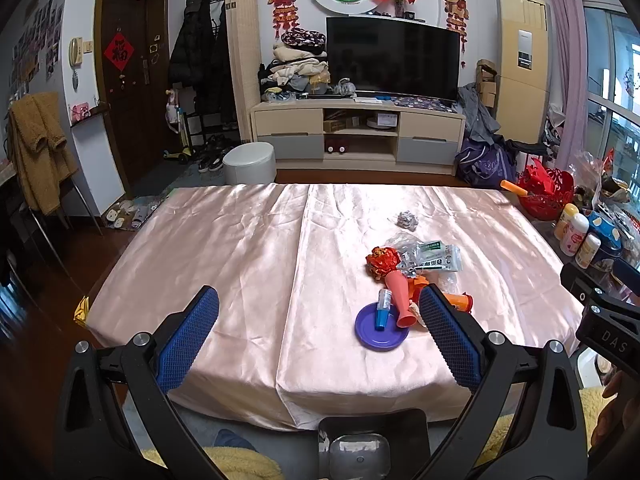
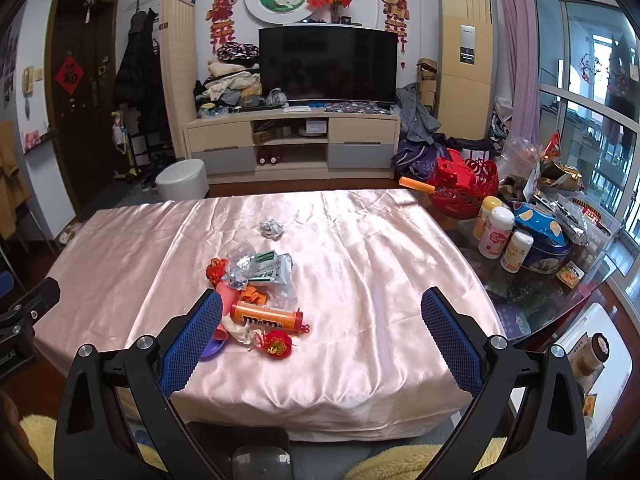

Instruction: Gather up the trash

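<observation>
A glossy pink satin cloth (image 1: 224, 248), creased and wrinkled, drapes over the table, and the trash sits in one loose heap right of its centre seam. There is a crumpled ball of silver foil (image 1: 407, 220) lying apart at the far side, then a crinkled red foil wrapper (image 1: 382, 261) touching a clear plastic packet with green and white print (image 1: 434, 258), its writing too small to read. A salmon-pink plastic cone (image 1: 402, 300) lies tilted with its wide mouth on the rim of a round purple plastic lid (image 1: 380, 334), and a small blue-capped vial (image 1: 383, 309) rests on that lid. In the right wrist view an orange tube marked "m&m's" (image 2: 266, 315) lies on its side, just beside a small red and gold ornament (image 2: 276, 345). The left gripper (image 1: 318, 336) hangs over the near edge, tilted downward, its blue knobbly pads (image 1: 188, 340) spread wide with nothing between them. The right gripper (image 2: 320, 338) matches it, angled down, jaws fully apart and empty, its left pad (image 2: 192, 344) covering part of the heap.
</observation>
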Demonstrator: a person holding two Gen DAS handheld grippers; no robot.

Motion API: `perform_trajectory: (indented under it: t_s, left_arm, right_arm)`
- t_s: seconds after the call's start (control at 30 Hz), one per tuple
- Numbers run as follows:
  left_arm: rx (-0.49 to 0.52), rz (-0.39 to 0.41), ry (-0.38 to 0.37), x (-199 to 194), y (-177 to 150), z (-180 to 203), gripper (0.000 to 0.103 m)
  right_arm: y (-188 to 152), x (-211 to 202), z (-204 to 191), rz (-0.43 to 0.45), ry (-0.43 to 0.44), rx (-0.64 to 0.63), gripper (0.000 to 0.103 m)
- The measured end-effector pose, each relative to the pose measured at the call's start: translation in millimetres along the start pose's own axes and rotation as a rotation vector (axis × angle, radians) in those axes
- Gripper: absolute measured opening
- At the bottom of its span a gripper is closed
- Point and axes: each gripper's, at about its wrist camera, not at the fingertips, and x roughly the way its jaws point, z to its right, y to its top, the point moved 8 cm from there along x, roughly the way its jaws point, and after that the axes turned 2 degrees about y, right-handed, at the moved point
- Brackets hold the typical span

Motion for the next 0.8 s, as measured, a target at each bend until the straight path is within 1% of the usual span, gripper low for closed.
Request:
perform_trajectory:
  t_s: [0.8]
  left_arm:
    - [-0.005,-0.006,-0.006,5.1,-1.3,-4.7,0.095]
  right_arm:
    - [-1.6,0.4,-4.0,-0.005,0.011,0.003,0.100]
